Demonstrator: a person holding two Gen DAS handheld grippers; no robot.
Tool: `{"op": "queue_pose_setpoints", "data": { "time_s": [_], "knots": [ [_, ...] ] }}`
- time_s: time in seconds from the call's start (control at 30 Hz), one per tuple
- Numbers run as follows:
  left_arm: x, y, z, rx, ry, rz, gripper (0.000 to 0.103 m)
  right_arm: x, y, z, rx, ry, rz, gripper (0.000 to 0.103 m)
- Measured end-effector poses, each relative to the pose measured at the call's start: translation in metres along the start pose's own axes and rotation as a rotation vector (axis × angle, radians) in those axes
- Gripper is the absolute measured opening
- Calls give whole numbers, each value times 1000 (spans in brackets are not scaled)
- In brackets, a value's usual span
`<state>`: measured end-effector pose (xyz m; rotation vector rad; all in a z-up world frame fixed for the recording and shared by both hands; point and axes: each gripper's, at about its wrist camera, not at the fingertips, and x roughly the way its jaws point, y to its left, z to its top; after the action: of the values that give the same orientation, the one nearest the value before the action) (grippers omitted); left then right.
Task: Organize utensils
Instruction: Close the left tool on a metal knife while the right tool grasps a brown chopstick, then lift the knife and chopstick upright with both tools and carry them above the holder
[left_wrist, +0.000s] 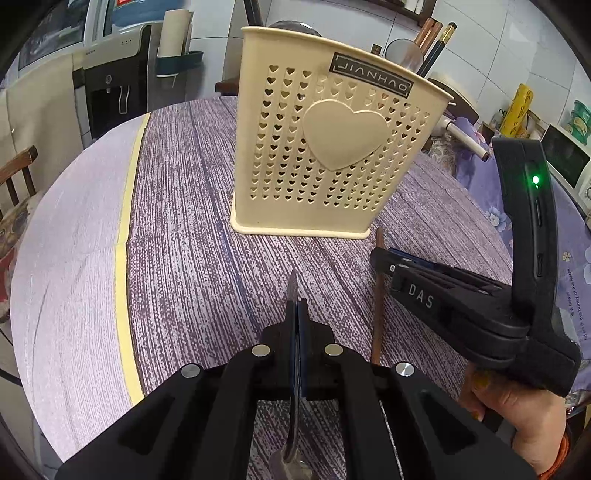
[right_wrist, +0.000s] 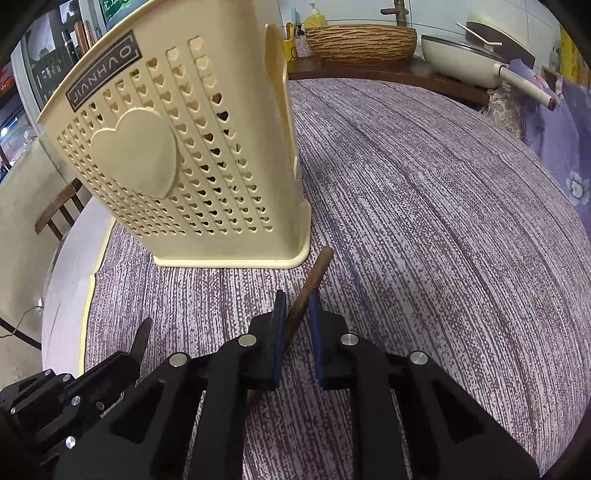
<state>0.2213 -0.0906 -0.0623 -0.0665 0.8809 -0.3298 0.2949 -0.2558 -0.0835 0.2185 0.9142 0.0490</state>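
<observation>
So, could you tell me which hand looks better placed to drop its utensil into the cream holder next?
Probably left: its gripper is already shut on a metal utensil, aimed at the cream holder. The right gripper only straddles the wooden stick on the table.

Both views are evenly and fairly brightly lit by soft indoor light, with only a faint shadow at the foot of the holder (left_wrist: 325, 147) on the table (left_wrist: 184, 258). Fisheye distortion bends the table edge and the holder's walls, and black vignetting fills the corners. Focus is sharp at the centre, softer towards the rim and on the nearest gripper (left_wrist: 297, 314) parts; a green light (left_wrist: 535, 180) glows with slight glare.
</observation>
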Motion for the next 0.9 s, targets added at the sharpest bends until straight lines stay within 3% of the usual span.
{"op": "queue_pose_setpoints", "data": {
  "time_s": [0.17, 0.5, 0.9],
  "knots": [
    [-4, 1, 5, 0, -24, -1, 2, -1, -16, 2, 84, -2, 67, 10],
    [-13, 4, 12, -20, -81, -39, 2, -33, -44, 2, 238, -99, 231, 9],
    [-33, 5, 26, -27, -139, -115, 2, -106, -42, 11, 191, -264, 407, 8]
  ]
}}
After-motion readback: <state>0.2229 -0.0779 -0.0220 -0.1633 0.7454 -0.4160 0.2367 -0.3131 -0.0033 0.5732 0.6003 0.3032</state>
